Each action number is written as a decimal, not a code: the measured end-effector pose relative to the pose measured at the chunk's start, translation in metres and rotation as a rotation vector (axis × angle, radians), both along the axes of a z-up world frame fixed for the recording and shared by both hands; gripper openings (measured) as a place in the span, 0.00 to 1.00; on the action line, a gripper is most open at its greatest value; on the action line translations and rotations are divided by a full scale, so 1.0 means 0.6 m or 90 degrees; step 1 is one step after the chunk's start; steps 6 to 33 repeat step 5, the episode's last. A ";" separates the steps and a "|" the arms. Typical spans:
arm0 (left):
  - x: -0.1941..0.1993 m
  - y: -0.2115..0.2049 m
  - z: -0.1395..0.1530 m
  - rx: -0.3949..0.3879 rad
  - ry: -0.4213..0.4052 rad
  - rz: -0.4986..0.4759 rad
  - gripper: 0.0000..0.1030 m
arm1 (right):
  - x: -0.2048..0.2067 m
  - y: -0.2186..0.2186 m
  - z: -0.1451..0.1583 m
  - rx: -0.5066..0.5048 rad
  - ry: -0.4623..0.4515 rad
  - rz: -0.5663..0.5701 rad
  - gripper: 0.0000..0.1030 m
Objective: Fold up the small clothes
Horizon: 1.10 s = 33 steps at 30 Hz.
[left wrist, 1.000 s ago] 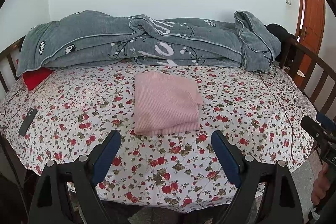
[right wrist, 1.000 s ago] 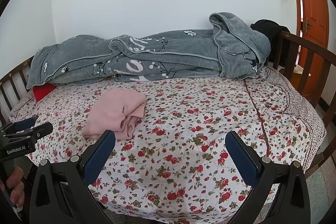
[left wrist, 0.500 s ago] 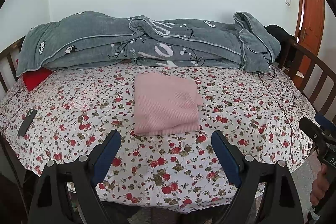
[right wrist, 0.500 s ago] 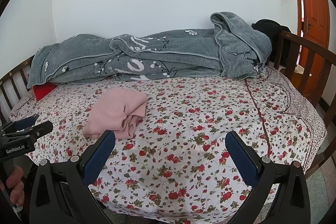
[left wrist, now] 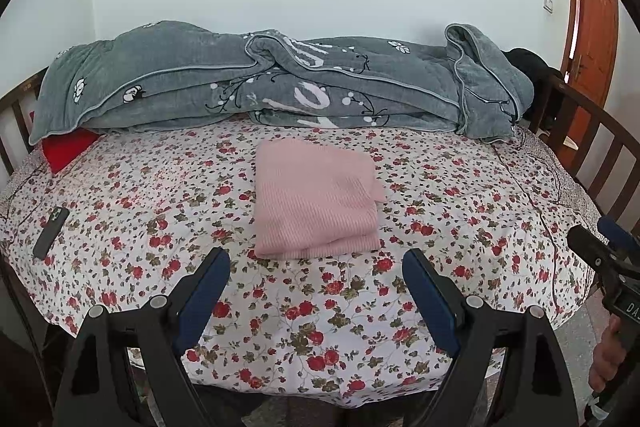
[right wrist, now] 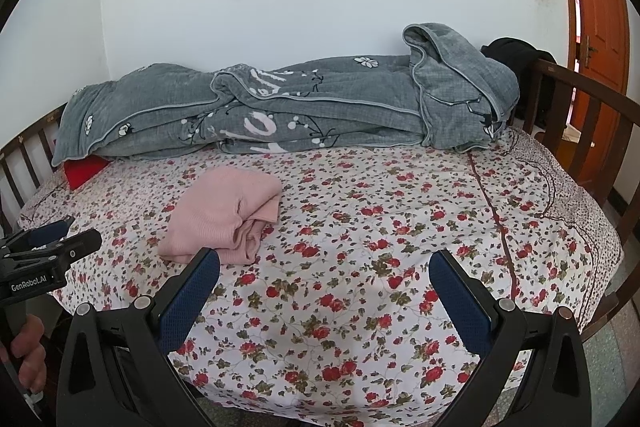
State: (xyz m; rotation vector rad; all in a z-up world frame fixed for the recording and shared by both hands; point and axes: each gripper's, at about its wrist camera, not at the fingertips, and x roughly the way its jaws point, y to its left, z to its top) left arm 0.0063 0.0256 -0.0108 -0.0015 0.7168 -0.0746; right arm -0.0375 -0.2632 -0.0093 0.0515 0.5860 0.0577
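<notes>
Sweater (left wrist: 314,201) folded, long axis toward blanket (left wrist: 280,83)

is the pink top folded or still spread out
Folded. The pink top lies as a compact rectangle on the bed, with stacked layers showing at its near edge.

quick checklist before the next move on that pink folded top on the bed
1. Pink top lies folded in a compact rectangle on the floral sheet: ok.
2. Fold neatness: in the right wrist view a loose flap sticks out at its side: not ok.
3. Left gripper open and empty, short of the top: ok.
4. Right gripper open and empty, off to the top's right: ok.
5. Phone lies apart from the top, near the sheet's left edge: ok.
6. More small clothes waiting to be folded: cannot tell; only a grey quilt is along the wall.
</notes>
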 end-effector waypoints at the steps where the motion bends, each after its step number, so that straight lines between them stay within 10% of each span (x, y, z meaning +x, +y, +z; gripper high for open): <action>1: 0.000 -0.001 0.001 -0.001 0.000 0.001 0.85 | 0.000 0.000 -0.001 -0.002 0.001 0.000 0.99; 33: 0.000 -0.002 0.000 0.001 0.001 -0.002 0.85 | 0.004 0.002 -0.003 -0.008 0.000 0.003 0.99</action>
